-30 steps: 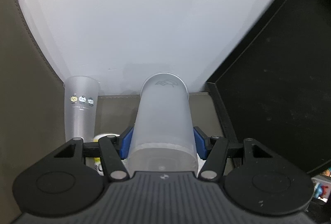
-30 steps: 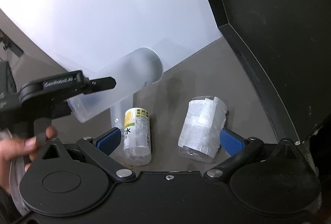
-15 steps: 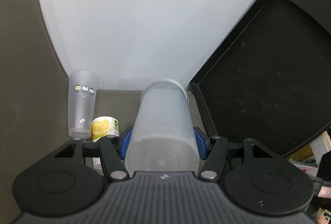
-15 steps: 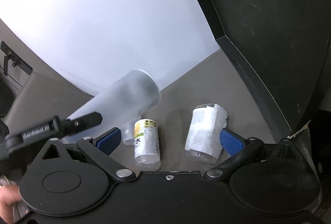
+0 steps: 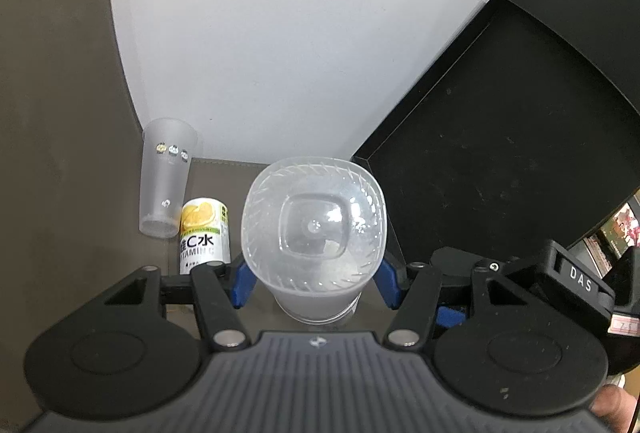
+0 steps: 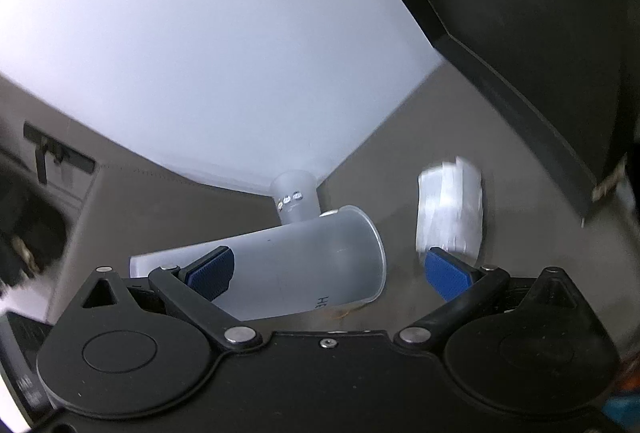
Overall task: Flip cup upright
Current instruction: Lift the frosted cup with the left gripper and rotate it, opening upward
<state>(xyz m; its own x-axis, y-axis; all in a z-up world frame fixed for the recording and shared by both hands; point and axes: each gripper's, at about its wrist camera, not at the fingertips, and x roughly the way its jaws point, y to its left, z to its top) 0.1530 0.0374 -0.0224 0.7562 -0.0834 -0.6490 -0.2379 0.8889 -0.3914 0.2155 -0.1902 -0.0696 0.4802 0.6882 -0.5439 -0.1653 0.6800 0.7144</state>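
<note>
Both blue pads of the left gripper (image 5: 314,283) pinched the frosted cup (image 5: 314,229); the right gripper (image 6: 328,273) gaped, holding nothing.

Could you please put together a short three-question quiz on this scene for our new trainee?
1. True or false: the left hand-held gripper grips the frosted cup.
2. Which stands beside the yellow-labelled bottle? A) a printed frosted cup B) a red mug C) a plate
3. Fill in: the right hand-held gripper is ____.

Key: 1 true; 2 A; 3 open, holding nothing.
</note>
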